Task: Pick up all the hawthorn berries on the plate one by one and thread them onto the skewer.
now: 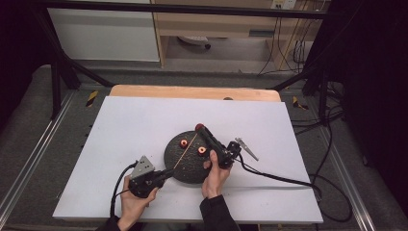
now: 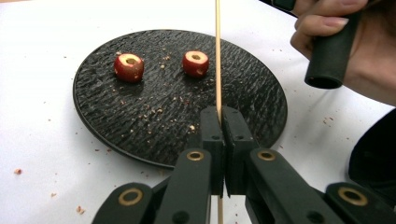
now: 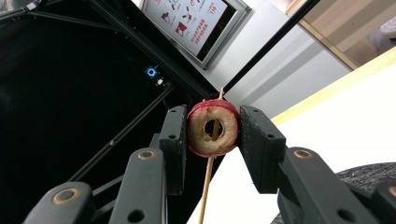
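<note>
Skewer (image 3: 208,179), clamped in my left gripper (image 2: 222,122), ran straight through the fruit ring (image 3: 213,128) pinched by my right gripper (image 3: 210,135).

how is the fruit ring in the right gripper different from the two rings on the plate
The held fruit ring is off the table, clamped by the right gripper, with the skewer through its hole. The two rings on the plate lie loose on the black plate, unskewered. All are red-skinned, pale-fleshed and cored.
</note>
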The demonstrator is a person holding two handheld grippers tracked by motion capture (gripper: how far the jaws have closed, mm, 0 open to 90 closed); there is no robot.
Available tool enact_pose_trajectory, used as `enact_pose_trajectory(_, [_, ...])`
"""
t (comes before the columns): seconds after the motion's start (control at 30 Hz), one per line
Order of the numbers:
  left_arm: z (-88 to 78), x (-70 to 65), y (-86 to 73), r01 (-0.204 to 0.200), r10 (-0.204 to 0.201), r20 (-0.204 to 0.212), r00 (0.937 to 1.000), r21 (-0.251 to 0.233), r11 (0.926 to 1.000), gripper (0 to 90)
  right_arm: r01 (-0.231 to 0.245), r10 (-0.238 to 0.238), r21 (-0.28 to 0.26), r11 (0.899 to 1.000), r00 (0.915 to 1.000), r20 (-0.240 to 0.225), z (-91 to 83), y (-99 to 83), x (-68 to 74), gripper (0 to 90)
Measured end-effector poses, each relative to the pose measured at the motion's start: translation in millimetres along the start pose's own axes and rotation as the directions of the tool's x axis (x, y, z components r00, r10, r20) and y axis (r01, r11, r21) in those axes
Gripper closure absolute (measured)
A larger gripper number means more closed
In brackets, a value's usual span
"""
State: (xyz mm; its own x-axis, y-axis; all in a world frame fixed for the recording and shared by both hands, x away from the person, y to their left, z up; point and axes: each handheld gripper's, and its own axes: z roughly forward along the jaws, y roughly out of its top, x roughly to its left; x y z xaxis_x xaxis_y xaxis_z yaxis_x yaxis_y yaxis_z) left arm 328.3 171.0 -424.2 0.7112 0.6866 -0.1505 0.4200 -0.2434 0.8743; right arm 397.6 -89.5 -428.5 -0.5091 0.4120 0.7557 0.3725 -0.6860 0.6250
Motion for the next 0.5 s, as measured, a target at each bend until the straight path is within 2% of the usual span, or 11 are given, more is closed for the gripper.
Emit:
enact_pose_trajectory(0.2, [3.7, -2.3, 6.4, -0.021, 0.021, -0.008, 0.9997, 0.003, 0.9998, 88.5, 0.006, -0.006, 0.011, 1.000, 1.0000, -0.001, -1.4, 0.8, 1.6, 63.8])
enact_pose_trajectory(0.5, [10.1, -2.6, 18.8, -0.020, 0.020, -0.004, 0.9998, 0.009, 0.9997, 88.5, 0.018, -0.018, 0.060, 0.998, 0.9998, -0.007, -5.6, -3.9, 2.8, 63.8])
